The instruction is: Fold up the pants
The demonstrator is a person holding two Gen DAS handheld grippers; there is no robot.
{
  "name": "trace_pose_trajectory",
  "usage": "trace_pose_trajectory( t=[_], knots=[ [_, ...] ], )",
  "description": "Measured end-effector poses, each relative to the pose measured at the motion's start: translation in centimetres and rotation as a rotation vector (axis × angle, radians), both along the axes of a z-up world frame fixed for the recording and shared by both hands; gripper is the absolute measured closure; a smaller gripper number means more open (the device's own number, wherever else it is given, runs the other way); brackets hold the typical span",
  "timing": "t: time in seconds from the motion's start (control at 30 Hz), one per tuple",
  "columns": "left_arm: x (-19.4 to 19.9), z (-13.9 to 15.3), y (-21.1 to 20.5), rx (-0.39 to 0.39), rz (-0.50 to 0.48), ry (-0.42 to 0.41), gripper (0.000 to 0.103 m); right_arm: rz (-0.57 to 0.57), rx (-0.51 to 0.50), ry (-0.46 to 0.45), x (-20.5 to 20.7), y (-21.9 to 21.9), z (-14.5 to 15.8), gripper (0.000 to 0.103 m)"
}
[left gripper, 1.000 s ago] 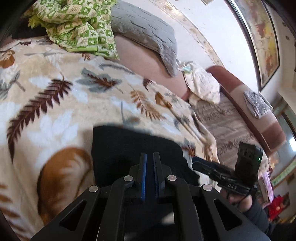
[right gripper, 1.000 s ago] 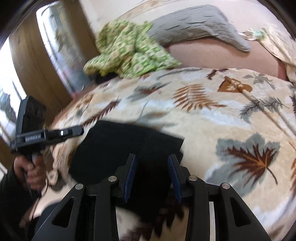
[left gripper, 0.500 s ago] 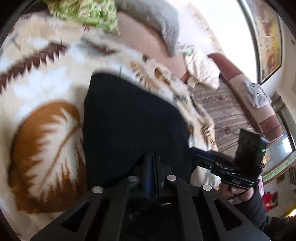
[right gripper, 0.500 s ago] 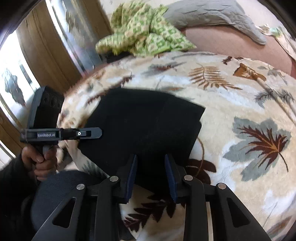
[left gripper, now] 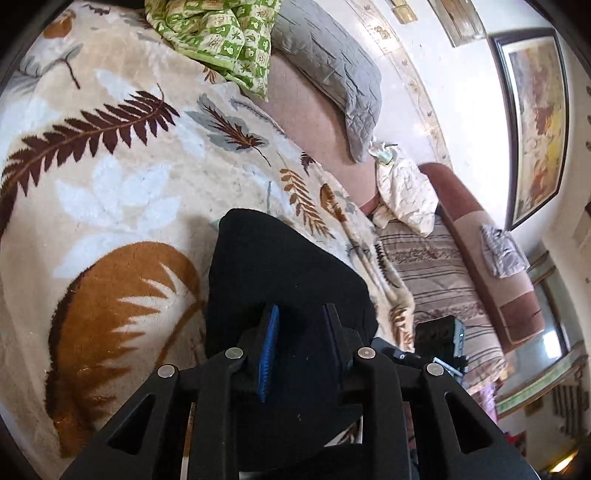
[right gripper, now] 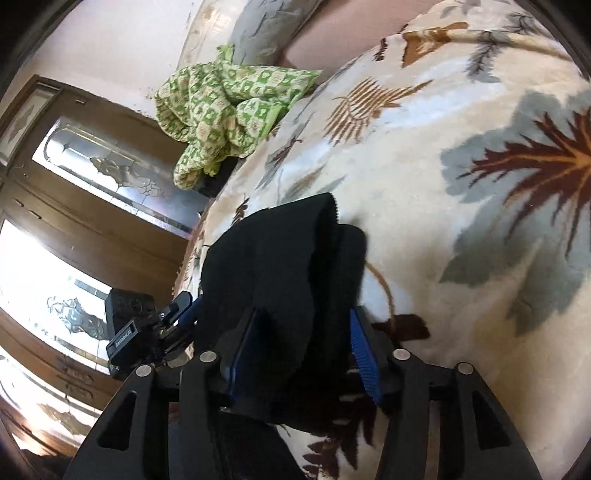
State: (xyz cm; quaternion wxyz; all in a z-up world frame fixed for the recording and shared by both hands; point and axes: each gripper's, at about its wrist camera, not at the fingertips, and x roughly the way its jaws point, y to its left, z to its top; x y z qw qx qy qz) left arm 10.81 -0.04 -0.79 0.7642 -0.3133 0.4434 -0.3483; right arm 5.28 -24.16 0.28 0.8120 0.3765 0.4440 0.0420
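**Black pants folded on the leaf-print blanket, both tongs spread**

Left wrist view: the left tongs (left gripper: 301,332) stand released, blue pads apart, over the near part of the black pants (left gripper: 280,273). The pants lie as a compact dark bundle on the leaf-print blanket (left gripper: 110,177) covering the bed. Only this view shows a striped couch (left gripper: 436,273) beyond the bed edge, a framed painting (left gripper: 535,122) on the wall, and the right device low at the right. A green patterned cloth (left gripper: 221,33) and a grey pillow (left gripper: 332,74) lie at the far end.

Right wrist view: the right tongs (right gripper: 303,350) are released too, with folded pants (right gripper: 280,266) bulging between the pads; whether the pads touch the fabric I cannot tell. Here the stacked layers show at the bundle's far edge. Only this view shows the wooden door (right gripper: 92,229) with glass panes, and the left tongs (right gripper: 177,314) at the bundle's left edge.
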Motion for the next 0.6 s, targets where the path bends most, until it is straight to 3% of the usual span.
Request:
trace_pose_trajectory(
  t=[0.23,0.37,0.47,0.6],
  knots=[
    [0.6,-3.1,0.2,-0.163,-0.005,0.022,0.070,0.056,-0.064,-0.020,0.0,0.5,0.1,0.057],
    [1.2,-4.9,-0.1,-0.201,0.011,0.034,0.070,0.062,-0.099,-0.044,-0.2,0.9,0.3,0.055],
    [1.0,-5.3,0.4,-0.223,0.018,0.042,0.070,0.072,-0.107,-0.042,-0.4,1.1,0.7,0.060],
    [0.8,-5.4,2.1,-0.281,0.064,0.034,0.048,0.059,-0.096,-0.042,-0.5,0.9,0.5,0.061]
  ],
)
